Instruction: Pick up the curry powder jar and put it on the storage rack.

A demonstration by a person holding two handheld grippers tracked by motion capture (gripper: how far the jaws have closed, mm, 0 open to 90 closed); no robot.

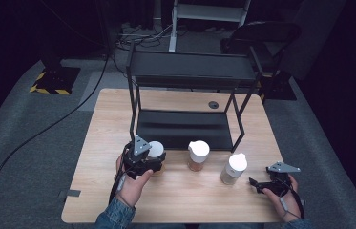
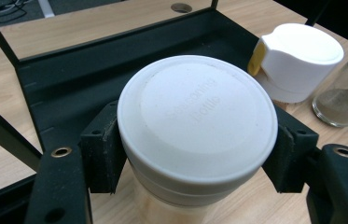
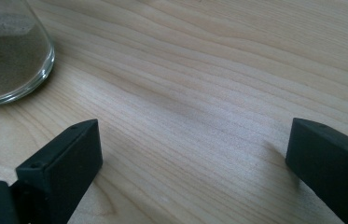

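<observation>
Three white-capped glass seasoning bottles stand in a row on the wooden table (image 1: pixel 180 200). My left gripper (image 1: pixel 152 160) is shut on the left bottle (image 1: pixel 155 149), its jaws pressing both sides just under the round white cap (image 2: pixel 197 119). The middle bottle (image 1: pixel 198 155) has a flip cap (image 2: pixel 300 60) with a yellow edge. The right bottle (image 1: pixel 233 169) holds grey powder, and its glass base (image 3: pixel 8 56) lies to the upper left of my right gripper (image 3: pixel 195 158). That right gripper (image 1: pixel 256 183) rests low over the table at the right, open, with bare wood between its fingers.
A black two-tier metal rack (image 1: pixel 190 95) stands behind the bottles, its lower shelf (image 2: pixel 69 79) right behind the held bottle. A round cable hole (image 1: pixel 213 104) sits in the table behind the rack. Chairs and cables lie on the floor beyond.
</observation>
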